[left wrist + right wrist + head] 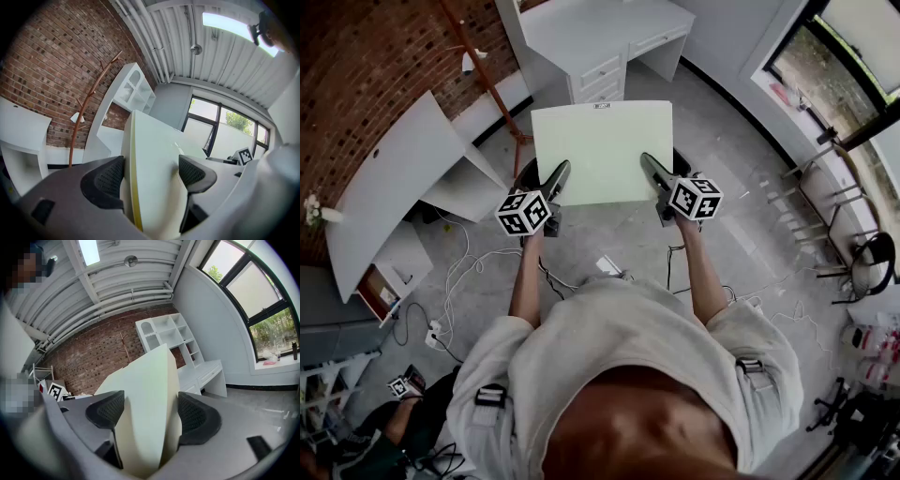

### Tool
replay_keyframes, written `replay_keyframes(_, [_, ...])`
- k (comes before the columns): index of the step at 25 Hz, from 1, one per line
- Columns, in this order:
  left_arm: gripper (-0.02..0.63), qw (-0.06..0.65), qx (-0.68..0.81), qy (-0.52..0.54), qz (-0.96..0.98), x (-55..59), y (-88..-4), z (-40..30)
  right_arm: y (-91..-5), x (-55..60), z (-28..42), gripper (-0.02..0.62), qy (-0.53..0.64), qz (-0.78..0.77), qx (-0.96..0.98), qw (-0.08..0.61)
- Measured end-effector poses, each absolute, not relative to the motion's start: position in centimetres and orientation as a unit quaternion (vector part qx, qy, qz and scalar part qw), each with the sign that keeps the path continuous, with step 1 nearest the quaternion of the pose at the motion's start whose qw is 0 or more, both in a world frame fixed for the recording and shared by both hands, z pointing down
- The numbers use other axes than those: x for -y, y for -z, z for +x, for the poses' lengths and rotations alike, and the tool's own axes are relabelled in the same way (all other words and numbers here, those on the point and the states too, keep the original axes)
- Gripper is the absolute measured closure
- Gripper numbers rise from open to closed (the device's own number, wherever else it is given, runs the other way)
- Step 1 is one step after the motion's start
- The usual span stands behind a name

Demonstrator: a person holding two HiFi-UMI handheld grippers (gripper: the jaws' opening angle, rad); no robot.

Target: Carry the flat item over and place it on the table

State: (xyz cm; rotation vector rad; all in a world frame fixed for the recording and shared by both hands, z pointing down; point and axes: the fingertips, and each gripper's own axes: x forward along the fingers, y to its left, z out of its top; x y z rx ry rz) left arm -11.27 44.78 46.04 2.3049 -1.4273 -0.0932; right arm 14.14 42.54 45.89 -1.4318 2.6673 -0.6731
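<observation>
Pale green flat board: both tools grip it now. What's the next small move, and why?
Probably step forward toward the white desk with drawers without loosening either grip. The pale green flat board hangs over the grey floor, pinched at its near corners by the left tool and right tool; the desk lies beyond its far edge.

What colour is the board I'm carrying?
The board is pale cream, almost white; the head view shows it best.

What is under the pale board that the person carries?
Grey floor shows around the board, which the left gripper and right gripper hold in the air. The patch straight beneath it is covered, so I cannot tell what lies there.
</observation>
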Motion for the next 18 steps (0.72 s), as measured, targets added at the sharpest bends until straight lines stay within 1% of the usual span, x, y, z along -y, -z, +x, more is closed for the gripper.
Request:
replay_keyframes(11, [0.235, 0.212, 0.515, 0.032, 0.83, -44.4, -46.0, -10.3, -46.1, -42.2, 15.1, 0.229, 0.22, -0.458, -0.861, 0.025])
replay_keyframes(18, [0.236, 0.212, 0.517, 0.028, 0.829, -43.6, -46.1, -8.4, -46.2, -41.3, 17.0, 0.229, 0.224, -0.456, -0.861, 0.03])
